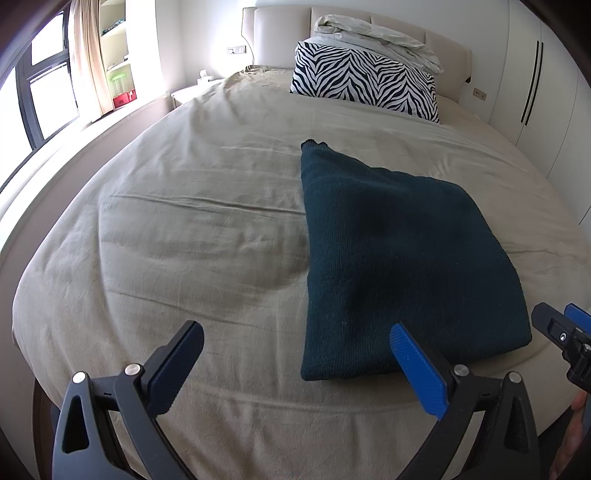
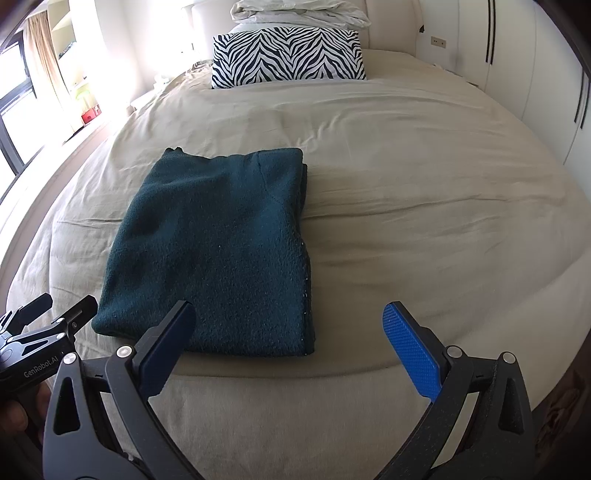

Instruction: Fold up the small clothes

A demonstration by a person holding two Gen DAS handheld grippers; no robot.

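A dark teal knitted garment (image 2: pixel 214 251), folded into a thick rectangle, lies flat on the beige bedspread (image 2: pixel 406 206) near the foot edge of the bed. The left tool (image 1: pixel 297 356) hovers above that edge with its fingers spread wide apart, holding nothing; its blue-padded finger (image 1: pixel 413 365) overlaps the garment's near corner in the left wrist view, though contact cannot be told. The right tool (image 2: pixel 288 332) is likewise spread wide and empty, its dark finger (image 2: pixel 162 350) in front of the garment's near hem. At the head of the bed a zebra-print pillow (image 2: pixel 288 59) stands against the headboard with a crumpled white duvet (image 2: pixel 299 13) stacked on it
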